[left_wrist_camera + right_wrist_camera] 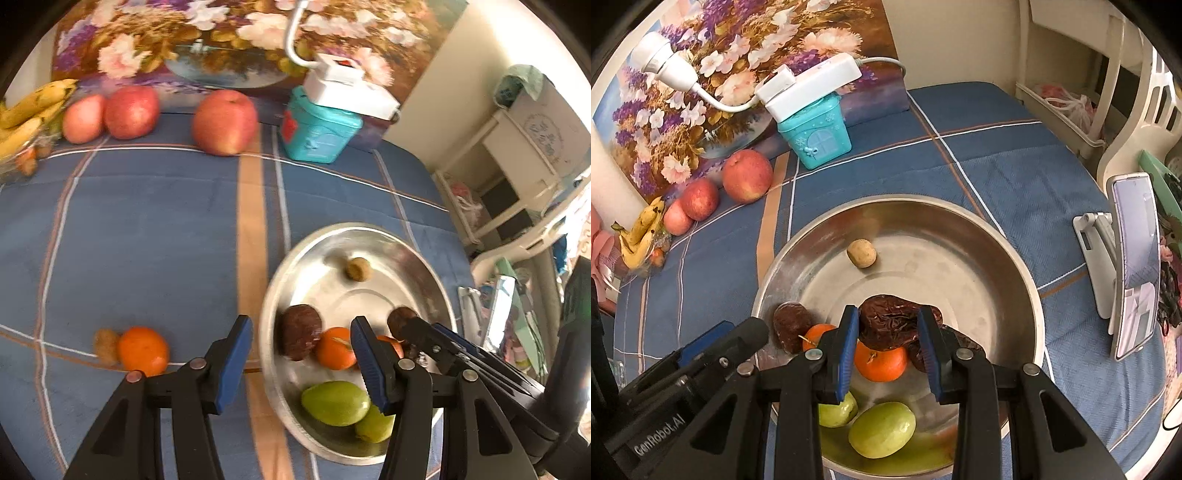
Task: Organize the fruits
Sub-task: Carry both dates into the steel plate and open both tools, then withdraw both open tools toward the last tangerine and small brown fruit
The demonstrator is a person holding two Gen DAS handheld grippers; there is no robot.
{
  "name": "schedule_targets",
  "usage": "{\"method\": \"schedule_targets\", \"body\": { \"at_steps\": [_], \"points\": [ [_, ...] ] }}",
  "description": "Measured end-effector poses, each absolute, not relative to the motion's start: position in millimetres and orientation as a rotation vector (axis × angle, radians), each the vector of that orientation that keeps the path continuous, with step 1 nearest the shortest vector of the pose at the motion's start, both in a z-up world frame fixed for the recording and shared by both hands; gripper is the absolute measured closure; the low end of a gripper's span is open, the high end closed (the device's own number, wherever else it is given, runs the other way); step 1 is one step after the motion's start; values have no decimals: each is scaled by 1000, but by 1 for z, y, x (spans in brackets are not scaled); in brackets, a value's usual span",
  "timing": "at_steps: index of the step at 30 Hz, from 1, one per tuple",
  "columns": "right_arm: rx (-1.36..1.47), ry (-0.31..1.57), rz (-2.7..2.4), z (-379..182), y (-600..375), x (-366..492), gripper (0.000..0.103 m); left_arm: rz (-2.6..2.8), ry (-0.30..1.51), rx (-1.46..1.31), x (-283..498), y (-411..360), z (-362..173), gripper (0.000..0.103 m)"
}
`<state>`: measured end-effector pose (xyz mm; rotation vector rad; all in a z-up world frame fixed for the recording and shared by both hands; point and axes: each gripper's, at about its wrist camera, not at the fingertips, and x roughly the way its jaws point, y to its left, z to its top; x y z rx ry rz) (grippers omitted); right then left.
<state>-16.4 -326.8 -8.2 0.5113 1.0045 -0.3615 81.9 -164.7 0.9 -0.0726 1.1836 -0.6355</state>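
A steel bowl (1027,280) sits on the blue cloth; it also shows in the left wrist view (424,258). In it lie two green fruits (882,428), tangerines (882,363), a dark date (788,326) and a small tan fruit (862,253). My right gripper (888,332) is shut on a wrinkled dark date (890,325) just above the bowl. My left gripper (301,350) is open and empty over the bowl's left rim. A tangerine (144,349) and a small tan fruit (105,345) lie on the cloth to its left.
Three apples (225,122) and bananas (29,107) lie at the back by a flower painting. A teal house-shaped box (317,129) carries a white power strip. A phone on a stand (1134,266) stands right of the bowl.
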Motion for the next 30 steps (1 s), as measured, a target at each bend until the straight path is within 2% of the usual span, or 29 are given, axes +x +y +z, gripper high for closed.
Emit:
{"method": "schedule_targets", "body": {
  "at_steps": [3,5,9,10,14,17,19,22,26,30],
  "points": [
    [506,1012,-358,-9,-326,-15,65,-597,1193,-71,86,-157,-1,38],
    [502,1016,-359,-10,-326,-15,53,-568,1200,-73,88,-151,-3,35],
    [499,1016,-354,-10,-325,-15,50,-501,1206,-53,93,-140,-7,28],
    [495,1018,-355,-10,-324,-15,46,-475,1207,-43,94,-137,-8,26],
    [480,1029,-347,-11,-320,-14,32,-388,1199,-2,98,-124,-11,11],
    [464,1036,-341,-13,-317,-12,30,-337,1184,15,101,-114,-12,0],
    [454,1041,-337,-14,-314,-12,29,-315,1171,25,102,-108,-10,0],
    [435,1046,-332,-15,-310,-9,18,-289,1161,35,104,-101,-9,0],
    [409,1041,-319,-15,-306,-7,17,-265,1149,52,105,-96,-8,0],
    [398,1035,-312,-16,-303,-5,11,-247,1145,60,107,-89,-5,0]
  ]
}}
